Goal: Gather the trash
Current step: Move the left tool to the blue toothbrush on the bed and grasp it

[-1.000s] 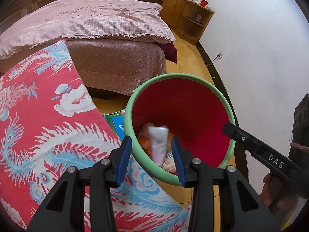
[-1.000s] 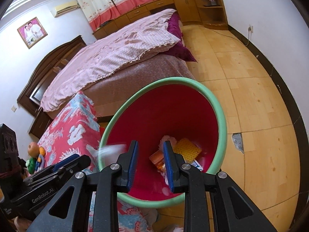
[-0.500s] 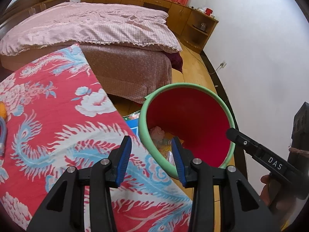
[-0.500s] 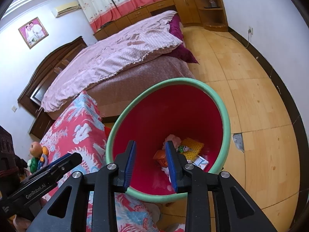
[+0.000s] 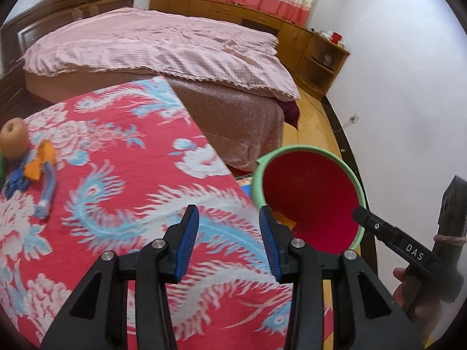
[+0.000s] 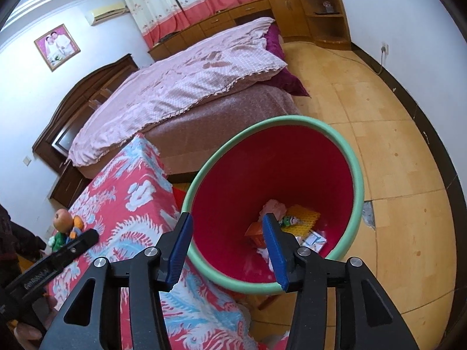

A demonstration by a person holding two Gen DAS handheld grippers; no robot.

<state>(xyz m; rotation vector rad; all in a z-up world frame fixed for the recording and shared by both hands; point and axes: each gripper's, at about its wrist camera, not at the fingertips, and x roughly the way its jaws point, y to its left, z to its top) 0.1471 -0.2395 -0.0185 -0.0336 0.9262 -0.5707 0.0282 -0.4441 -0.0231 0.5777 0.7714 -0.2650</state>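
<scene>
Your left gripper (image 5: 229, 243) hangs over the red floral cloth (image 5: 122, 198) covering the table. Its 2 blue-padded jaws stand partly apart and hold nothing; only cloth shows in the gap.

Your right gripper (image 6: 230, 250) is poised above the near rim of the bin (image 6: 357, 180), a red tub with a pale green rim that stands on the wooden floor (image 6: 394, 151), just beside the table's edge. Its jaws have just been opening and now stand moderately wide, with nothing between the pads.

Trash lies at the bottom of the bin: a yellow gridded piece (image 6: 303, 214), an orange wrapper (image 6: 255, 232), a pink crumpled wad (image 6: 273, 207) and some white paper (image 6: 313, 239), all heaped together.

On the cloth, toward the far left of the left view, further items lie in a cluster: an apple (image 5: 14, 141), an orange scrap (image 5: 41, 162) touching it, and a blue tube-like piece (image 5: 46, 195) just beside them. The blur there hides finer detail. These are well apart from both of your grippers.

A bed (image 5: 163, 46) with a pink quilt stands beyond the table.
</scene>
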